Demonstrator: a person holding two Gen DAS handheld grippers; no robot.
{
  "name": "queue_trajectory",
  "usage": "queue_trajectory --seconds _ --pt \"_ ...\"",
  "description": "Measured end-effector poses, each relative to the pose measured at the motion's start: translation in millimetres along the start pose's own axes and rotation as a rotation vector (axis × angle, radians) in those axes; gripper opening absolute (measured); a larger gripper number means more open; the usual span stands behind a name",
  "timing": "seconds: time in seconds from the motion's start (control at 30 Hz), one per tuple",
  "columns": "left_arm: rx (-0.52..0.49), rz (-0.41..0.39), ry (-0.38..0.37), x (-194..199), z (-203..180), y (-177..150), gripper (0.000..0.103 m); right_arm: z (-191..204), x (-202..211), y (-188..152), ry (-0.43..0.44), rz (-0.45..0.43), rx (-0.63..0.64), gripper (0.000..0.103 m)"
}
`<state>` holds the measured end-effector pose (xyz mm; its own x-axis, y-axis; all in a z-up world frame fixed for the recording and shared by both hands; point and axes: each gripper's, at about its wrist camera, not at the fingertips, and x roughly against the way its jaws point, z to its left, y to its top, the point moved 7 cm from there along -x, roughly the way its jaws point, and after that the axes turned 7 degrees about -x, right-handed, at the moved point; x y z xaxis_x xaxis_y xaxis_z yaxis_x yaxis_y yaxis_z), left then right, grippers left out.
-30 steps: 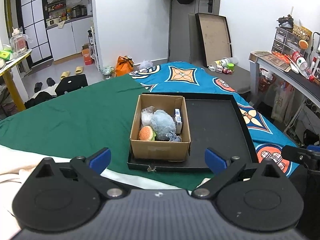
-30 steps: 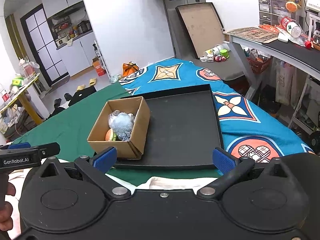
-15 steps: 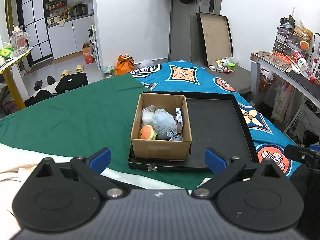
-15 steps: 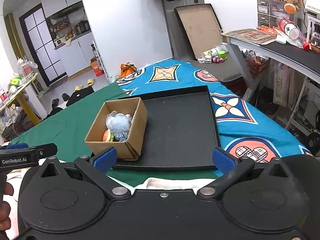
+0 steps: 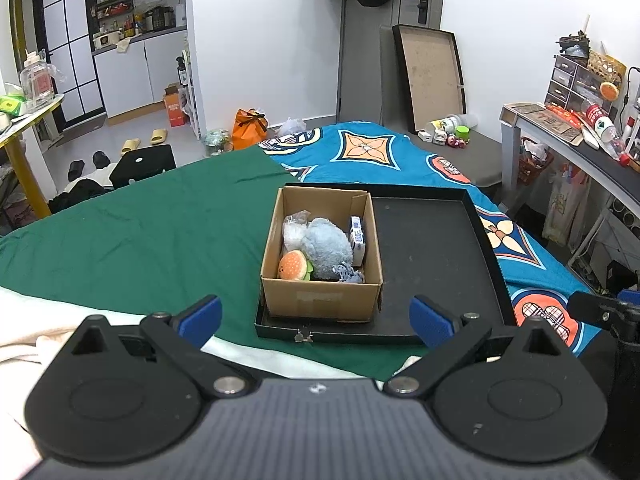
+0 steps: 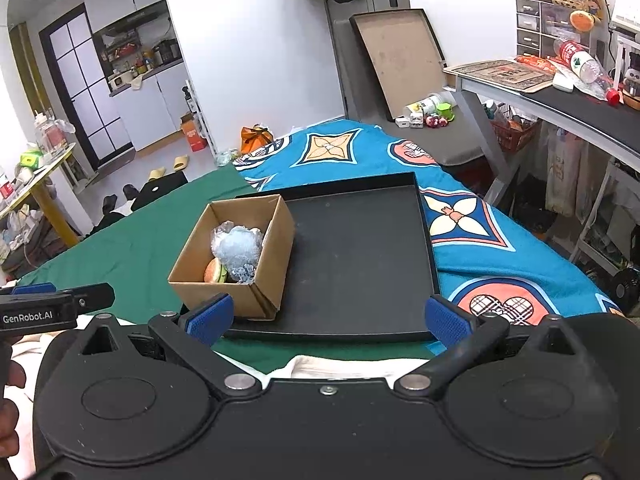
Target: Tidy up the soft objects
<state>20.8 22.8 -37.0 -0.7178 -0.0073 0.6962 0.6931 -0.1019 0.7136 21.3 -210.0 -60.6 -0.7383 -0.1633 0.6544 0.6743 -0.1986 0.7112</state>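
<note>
The cardboard box [image 5: 322, 256], filled with a blue plush [image 5: 326, 248] and burger toy [image 5: 295, 266], is seated in the black tray's [image 5: 436, 256] left part. Both the left gripper [image 5: 316, 316] and right gripper [image 6: 328, 318] are held near, jaws spread, empty.

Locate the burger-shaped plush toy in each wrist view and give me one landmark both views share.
Left wrist view: the burger-shaped plush toy lies in the near-left corner of the cardboard box, just left of centre.
Right wrist view: the toy shows left of centre, partly hidden behind the box's near wall, beside the blue fluffy plush.
Shared landmark: the black tray holding the box at its left end.
</note>
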Motion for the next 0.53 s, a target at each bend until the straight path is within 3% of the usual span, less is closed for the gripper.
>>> queue_trajectory --seconds 0.53 --pt "-0.005 -0.006 -0.003 -6.1 -5.0 1.1 0.100 -3.4 -7.0 0.6 -0.004 0.015 0.002 0.103"
